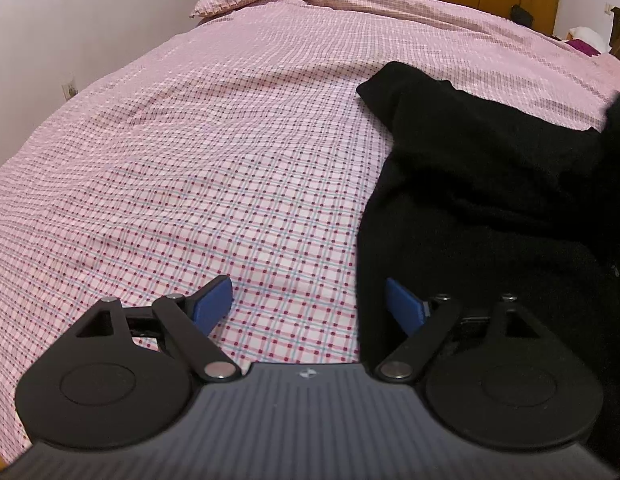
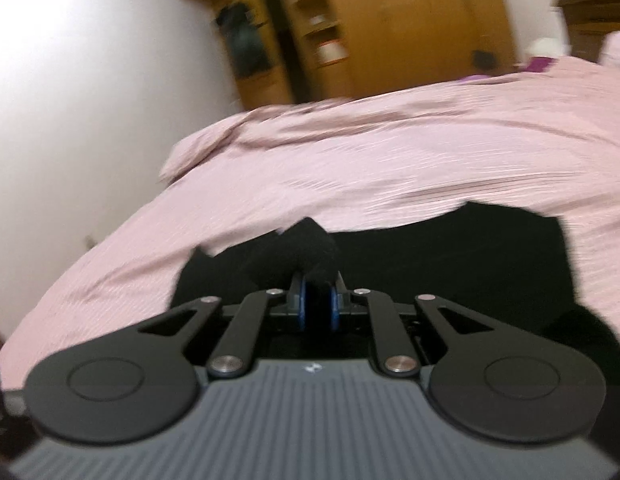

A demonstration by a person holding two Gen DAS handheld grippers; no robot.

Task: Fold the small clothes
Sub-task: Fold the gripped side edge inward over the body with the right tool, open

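My left tool [image 1: 310,300] hangs released over the bed [image 1: 189,160], its blue pads [image 1: 213,302] spread wide; the left pad is over the pink checked sheet, the right pad sits at the edge of the black garment [image 1: 490,184], though I cannot tell if it touches. The garment lies on the right side of the bed, spread out with one fold reaching toward the far side. My right tool [image 2: 318,300] is clenched on a bunched piece of the garment [image 2: 450,268], lifted above the rest, which lies flat on the bed [image 2: 350,160]. This view is blurred. A wooden wardrobe [image 2: 410,20] stands behind, with open shelves whose contents I cannot make out. No writing is readable.
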